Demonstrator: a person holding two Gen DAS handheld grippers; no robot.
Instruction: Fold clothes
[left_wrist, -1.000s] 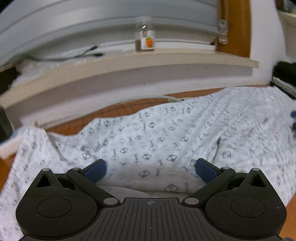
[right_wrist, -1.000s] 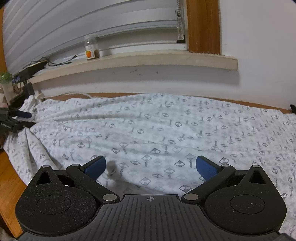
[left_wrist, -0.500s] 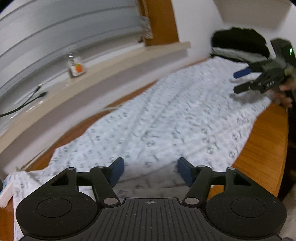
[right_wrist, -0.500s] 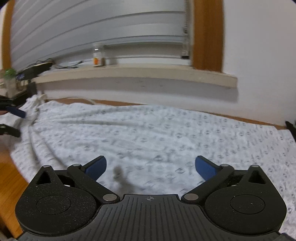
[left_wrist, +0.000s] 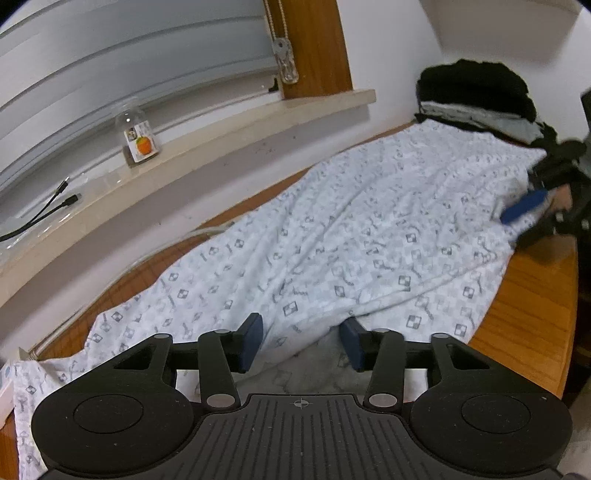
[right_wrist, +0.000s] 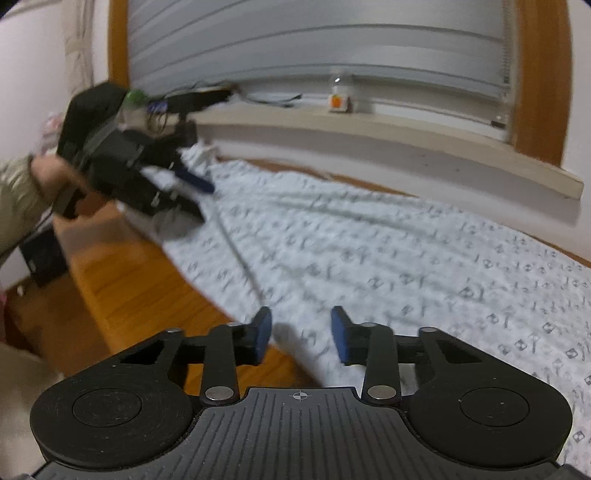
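A white garment with a grey checked print (left_wrist: 369, 236) lies spread along the wooden table (left_wrist: 532, 295). My left gripper (left_wrist: 301, 341) is low over its near end; its jaws are closing around a raised fold of the cloth, with a gap still showing. It also appears blurred in the right wrist view as the left gripper (right_wrist: 184, 192), held by a hand. My right gripper (right_wrist: 301, 338) is at the other end of the garment (right_wrist: 369, 258), jaws closing with the cloth's edge between them. From the left wrist view the right gripper (left_wrist: 524, 210) sits on the far corner.
A small bottle with an orange label (left_wrist: 138, 138) and cables (left_wrist: 44, 210) are on the windowsill below the blind. A pile of dark folded clothes (left_wrist: 476, 92) sits at the far end. Bare wood (right_wrist: 129, 277) runs along the garment's near side.
Both pairs of jaws have narrowed from wide open. Both cameras swung and rolled, so each now looks along the garment toward the other gripper. The right gripper shifted to the cloth's edge.
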